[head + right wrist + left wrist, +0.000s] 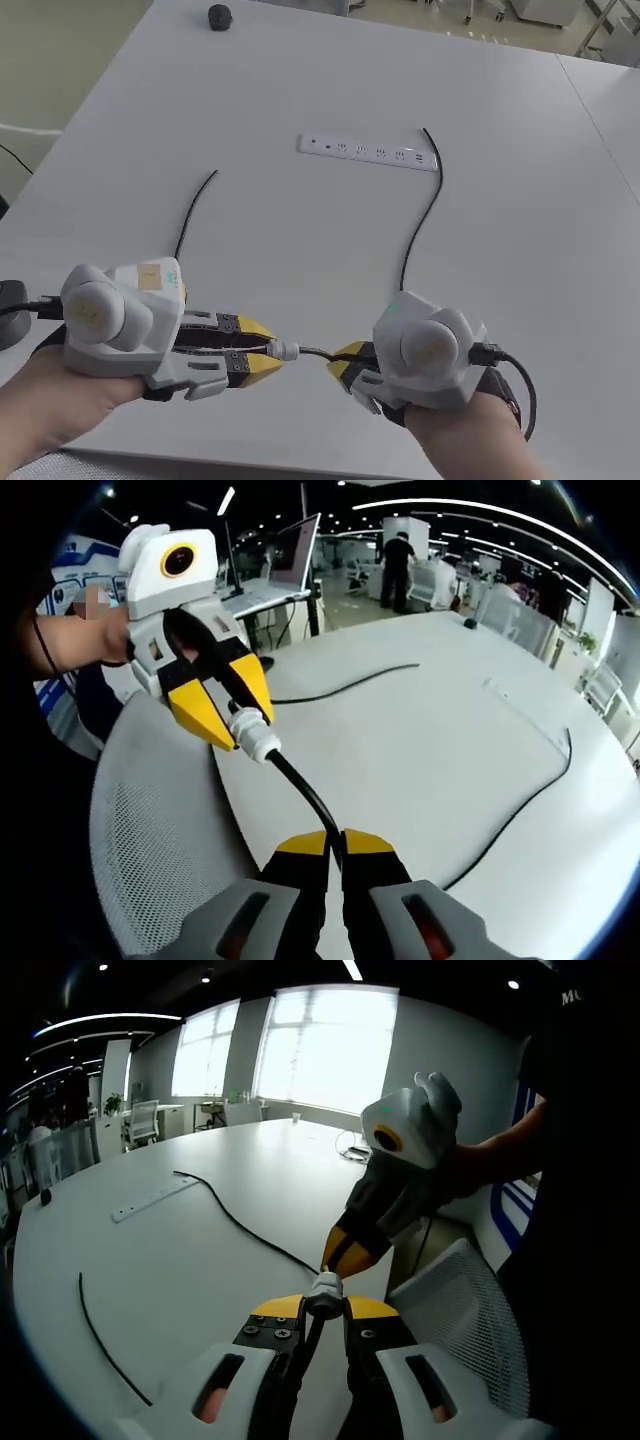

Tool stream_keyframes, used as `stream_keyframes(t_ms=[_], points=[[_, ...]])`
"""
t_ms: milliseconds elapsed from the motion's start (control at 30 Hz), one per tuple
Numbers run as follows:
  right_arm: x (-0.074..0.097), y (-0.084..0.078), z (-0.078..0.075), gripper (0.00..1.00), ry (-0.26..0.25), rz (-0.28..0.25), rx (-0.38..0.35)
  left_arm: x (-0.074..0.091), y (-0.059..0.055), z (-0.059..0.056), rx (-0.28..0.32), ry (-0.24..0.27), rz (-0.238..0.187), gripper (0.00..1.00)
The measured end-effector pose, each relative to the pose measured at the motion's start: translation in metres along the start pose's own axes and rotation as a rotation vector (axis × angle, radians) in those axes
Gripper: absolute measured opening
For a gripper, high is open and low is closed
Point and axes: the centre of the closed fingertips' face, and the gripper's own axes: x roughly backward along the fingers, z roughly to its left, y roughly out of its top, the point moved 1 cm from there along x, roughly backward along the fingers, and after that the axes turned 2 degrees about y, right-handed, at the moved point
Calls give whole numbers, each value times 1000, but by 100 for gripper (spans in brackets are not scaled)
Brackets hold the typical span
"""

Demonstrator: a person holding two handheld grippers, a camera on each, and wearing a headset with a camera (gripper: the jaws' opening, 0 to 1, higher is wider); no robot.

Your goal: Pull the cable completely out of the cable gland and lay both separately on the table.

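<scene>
A white cable gland (pixel 284 351) is clamped between the yellow tips of my left gripper (pixel 270 355), low over the table's near edge. A short black cable (pixel 313 352) runs from the gland to my right gripper (pixel 340 360), which is shut on it. In the left gripper view the gland (pixel 325 1293) sits at the tips of my left gripper (pixel 325 1308), with the cable (pixel 306 1355) trailing back between the jaws. In the right gripper view the cable (pixel 303 786) rises from my right gripper (pixel 335 844) to the gland (pixel 254 737).
A white power strip (pixel 368 152) lies mid-table with its black cord (pixel 420 222) running toward me. A loose black wire (pixel 196 208) lies to the left. A dark round object (pixel 219 16) sits at the far edge. A white mesh chair (pixel 160 830) stands below the grippers.
</scene>
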Motion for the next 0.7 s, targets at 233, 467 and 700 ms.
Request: stream_keyframes(t_ms=[233, 467, 700], points=[[-1, -15, -9, 0, -41, 46, -87, -2, 1, -1, -1, 6, -3, 15], [1, -20, -9, 0, -60, 47, -72, -6, 0, -2, -6, 12, 7, 15], [6, -16, -11, 1, -56, 21, -43, -5, 1, 2, -9, 34, 12, 15]])
